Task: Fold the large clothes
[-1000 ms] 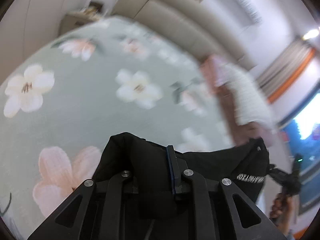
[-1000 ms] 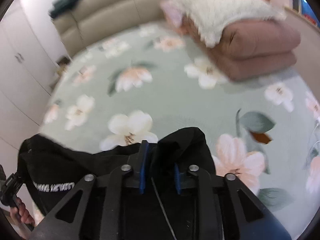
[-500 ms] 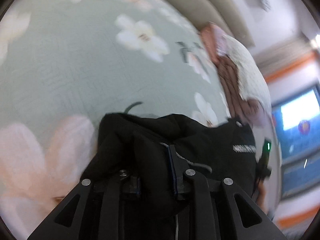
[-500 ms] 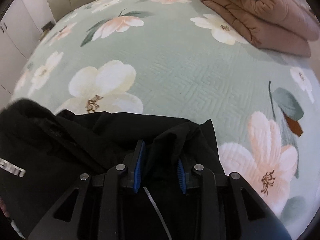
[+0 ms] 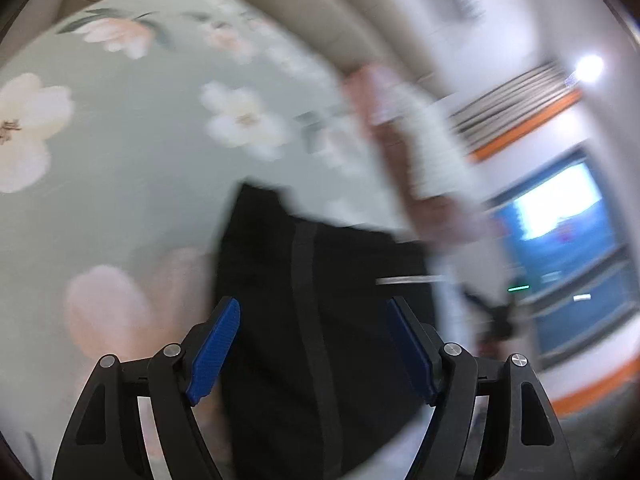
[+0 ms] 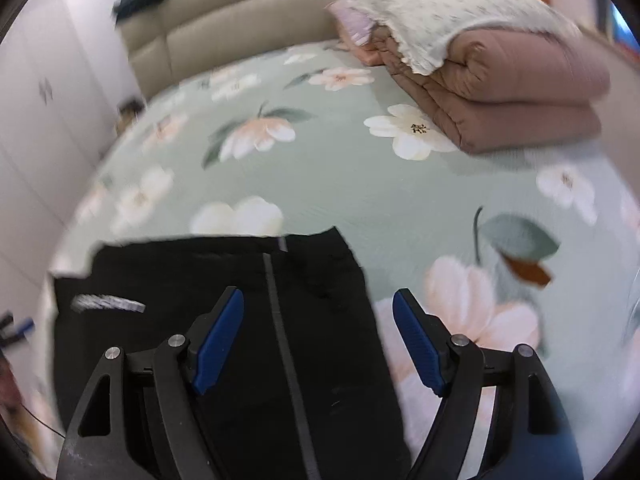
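Observation:
A black garment (image 5: 320, 300) with a zipper line and white lettering lies flat on the green floral bedspread (image 5: 120, 168). It also shows in the right wrist view (image 6: 224, 304). My left gripper (image 5: 312, 320) is open and empty, above the garment. My right gripper (image 6: 318, 320) is open and empty, above the garment's right part. The left wrist view is blurred by motion.
A folded brown quilt (image 6: 520, 92) with a cream blanket (image 6: 452, 12) on top sits at the far right of the bed. A beige headboard (image 6: 240, 28) runs along the back. White cabinets (image 6: 36, 100) stand at the left. The other gripper (image 5: 496, 316) shows at the right.
Both grippers have opened and let go of the black garment. It now lies flat on the bed, and both grippers have lifted back from it.

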Action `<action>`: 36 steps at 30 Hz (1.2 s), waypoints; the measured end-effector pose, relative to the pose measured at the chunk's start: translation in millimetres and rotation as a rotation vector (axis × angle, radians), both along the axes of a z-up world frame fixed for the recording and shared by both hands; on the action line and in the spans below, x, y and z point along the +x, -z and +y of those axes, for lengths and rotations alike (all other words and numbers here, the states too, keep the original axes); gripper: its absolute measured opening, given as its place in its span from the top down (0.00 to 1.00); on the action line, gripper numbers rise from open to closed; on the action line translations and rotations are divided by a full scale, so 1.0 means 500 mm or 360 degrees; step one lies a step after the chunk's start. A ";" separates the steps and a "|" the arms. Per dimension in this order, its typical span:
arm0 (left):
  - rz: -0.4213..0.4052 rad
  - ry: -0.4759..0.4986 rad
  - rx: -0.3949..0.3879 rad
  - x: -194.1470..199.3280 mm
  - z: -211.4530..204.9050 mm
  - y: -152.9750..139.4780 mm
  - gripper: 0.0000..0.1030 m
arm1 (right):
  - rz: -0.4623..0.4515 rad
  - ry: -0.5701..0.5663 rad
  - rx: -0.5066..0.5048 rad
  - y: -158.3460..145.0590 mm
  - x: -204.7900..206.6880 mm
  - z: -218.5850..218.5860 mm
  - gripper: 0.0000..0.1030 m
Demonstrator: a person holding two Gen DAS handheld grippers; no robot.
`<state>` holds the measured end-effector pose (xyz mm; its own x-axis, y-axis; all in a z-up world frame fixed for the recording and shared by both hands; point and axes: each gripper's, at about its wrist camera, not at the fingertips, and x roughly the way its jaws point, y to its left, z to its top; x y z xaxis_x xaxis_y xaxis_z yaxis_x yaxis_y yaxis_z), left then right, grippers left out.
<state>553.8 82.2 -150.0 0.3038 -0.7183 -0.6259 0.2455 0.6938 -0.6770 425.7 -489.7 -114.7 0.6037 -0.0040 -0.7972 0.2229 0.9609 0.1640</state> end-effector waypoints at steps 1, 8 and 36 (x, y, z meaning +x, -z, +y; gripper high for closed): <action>0.0047 0.0004 0.0062 0.014 -0.020 0.020 0.26 | 0.0024 -0.0053 0.0006 0.011 0.013 -0.005 0.22; 0.0076 0.0026 0.0053 0.093 -0.058 0.086 0.27 | 0.0159 -0.0322 -0.0087 0.097 0.128 -0.020 0.22; 0.0066 -0.0161 0.0482 0.171 -0.157 0.134 0.84 | 0.0284 -0.0083 -0.0571 0.199 0.236 0.036 0.84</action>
